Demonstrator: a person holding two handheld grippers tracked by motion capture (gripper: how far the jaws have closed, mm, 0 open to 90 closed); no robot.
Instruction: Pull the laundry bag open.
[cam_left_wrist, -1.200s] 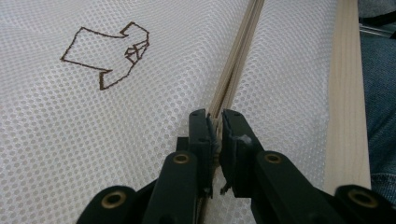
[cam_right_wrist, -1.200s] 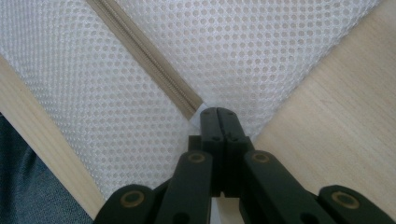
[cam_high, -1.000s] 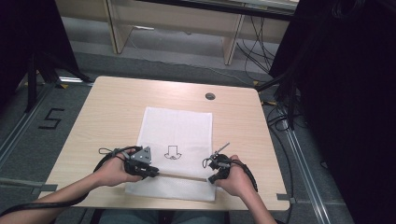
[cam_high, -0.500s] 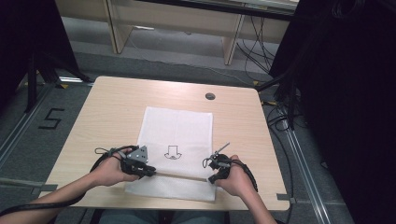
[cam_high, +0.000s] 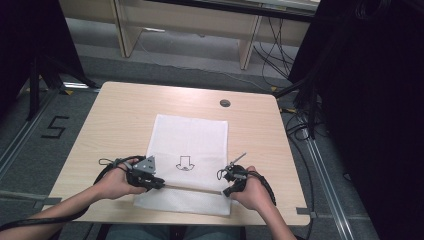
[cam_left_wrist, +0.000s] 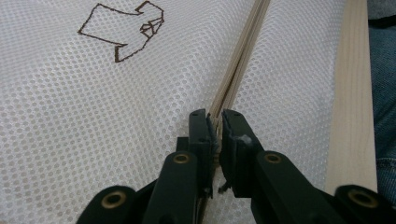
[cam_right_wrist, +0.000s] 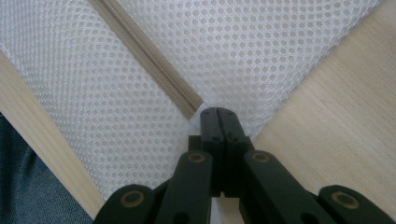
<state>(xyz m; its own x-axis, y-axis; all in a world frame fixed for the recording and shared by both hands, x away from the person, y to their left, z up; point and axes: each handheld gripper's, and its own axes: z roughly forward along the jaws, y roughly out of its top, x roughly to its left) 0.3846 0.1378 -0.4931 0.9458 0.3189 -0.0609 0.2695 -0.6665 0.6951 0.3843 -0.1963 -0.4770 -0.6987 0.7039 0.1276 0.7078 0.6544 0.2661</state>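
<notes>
A white mesh bag (cam_high: 189, 162) lies flat on the wooden counter (cam_high: 120, 115), its beige zipper (cam_high: 192, 187) running across near the person's edge. The left claw (cam_left_wrist: 215, 126) is clamped on the zipper's slider end — the right claw (cam_right_wrist: 218, 116) is pinched closed on the bag's fabric at the zipper's other end.

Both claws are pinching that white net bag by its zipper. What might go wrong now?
1. The left claw grips the zipper with only its tips, so it may slip off when pulled.
2. The right claw pinches the bag right at the zipper's end; a hard tug might tear the mesh there.
3. The bag's near edge lies close to the table edge, so pulling could drag it off.
</notes>
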